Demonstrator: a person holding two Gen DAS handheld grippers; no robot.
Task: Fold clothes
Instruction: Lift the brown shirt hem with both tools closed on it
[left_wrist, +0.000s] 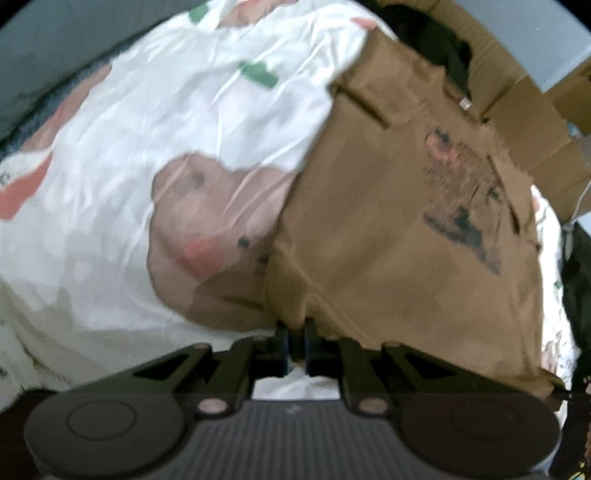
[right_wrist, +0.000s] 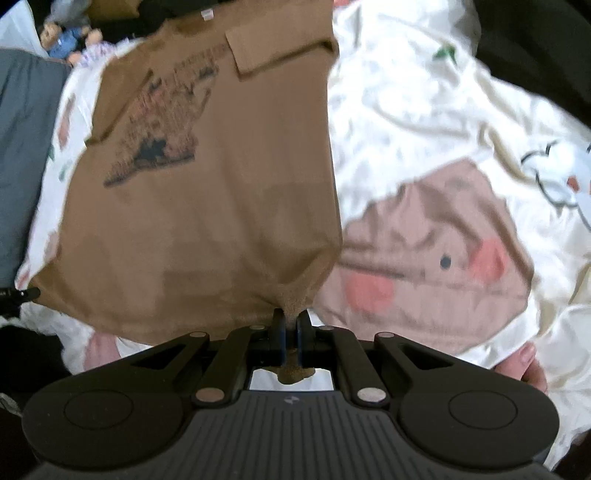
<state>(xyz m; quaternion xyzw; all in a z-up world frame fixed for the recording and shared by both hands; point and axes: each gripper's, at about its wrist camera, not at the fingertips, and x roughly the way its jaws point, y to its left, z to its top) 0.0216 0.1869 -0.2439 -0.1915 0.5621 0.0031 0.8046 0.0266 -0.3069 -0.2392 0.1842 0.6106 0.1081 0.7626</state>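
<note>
Lifting the bottom hem of the brown T-shirt (left_wrist: 388, 229) evenly is what this step seems to call for, since both corners are already caught. In the left wrist view the left hand-held gripper (left_wrist: 296, 330) sits at the bottom centre of the frame with its jaws pressed together on the shirt's lower edge; in the right wrist view the right hand-held gripper (right_wrist: 290, 325) pinches the other corner, a tuft of brown cloth poking out behind the jaws. The shirt lies print side up on a bed covered by a white cartoon-printed sheet (left_wrist: 147, 122), its collar and tag toward the top of each frame and its sleeves already turned in over the body. To do the fold well, I would judge that both corners should travel together toward the collar, kept level so the hem stays taut and straight between them; if one side leads, the cloth will likely skew and the fold line will run diagonal. The dark print (right_wrist: 159, 122) in the upper left of the right view is a handy mark for where the crease should fall. The fabric looks soft and light, so it should drape without resistance, though it may drag the loose sheet beneath. Cardboard boxes (left_wrist: 532, 122) in the upper right of the left view stand close to the collar end, so the carry should stop short of them.
</note>
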